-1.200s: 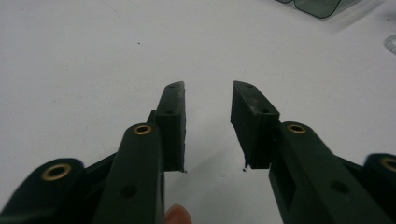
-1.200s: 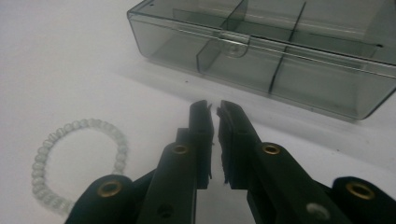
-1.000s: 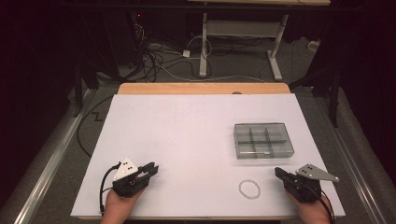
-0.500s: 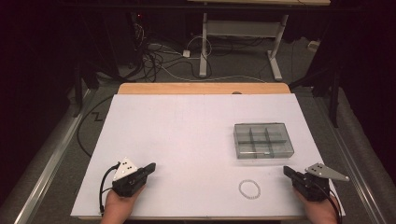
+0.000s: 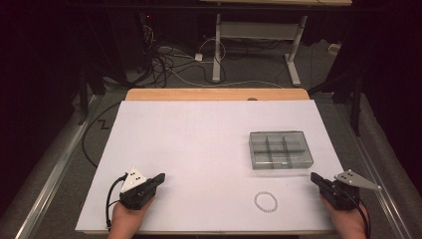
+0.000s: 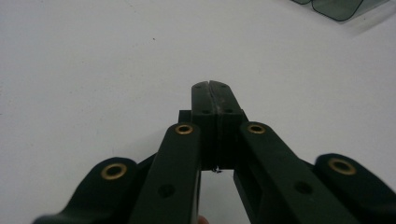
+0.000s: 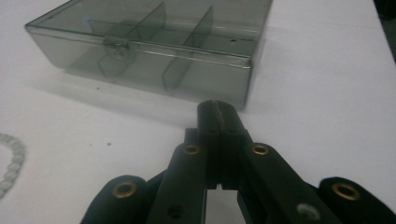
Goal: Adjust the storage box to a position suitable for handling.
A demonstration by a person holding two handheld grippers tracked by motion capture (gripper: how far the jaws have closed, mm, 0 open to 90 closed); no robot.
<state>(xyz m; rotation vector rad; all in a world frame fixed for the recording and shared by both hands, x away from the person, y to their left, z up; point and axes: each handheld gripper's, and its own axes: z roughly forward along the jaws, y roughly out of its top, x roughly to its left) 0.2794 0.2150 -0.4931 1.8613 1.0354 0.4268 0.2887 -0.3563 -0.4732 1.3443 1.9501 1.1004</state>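
Figure: the desk (image 5: 199, 149) seen from above, with both tools at its near edge. The left hand-held gripper (image 5: 158, 178) rests at the near left corner; its jaws have just been closing and now meet with nothing between them, as the left gripper view confirms, where the two black pads (image 6: 214, 100) press flat together over bare white surface. Compared with a second ago, this hand has not shifted. The right hand-held gripper (image 5: 315, 178) is likewise closed and empty, its pads (image 7: 217, 116) meeting in the right gripper view. It has drifted outward, toward the right edge of the desk, and now sits farther from the bead bracelet (image 5: 266, 201) than it did a second ago.

The bracelet, a small ring of pale beads, lies flat on the white sheet near the front edge, between the two tools but much closer to the right one; part of it appears at the left margin of the right gripper view (image 7: 9, 163). The grey divided box (image 5: 280, 149) stands just beyond it, lid shut and compartments apparently empty (image 7: 154, 46).

Reading: neither tool holds or touches anything, and the retreat of the right one suggests that no pick-up has begun. Both jaws would need to open before the bracelet or the box lid could be taken.
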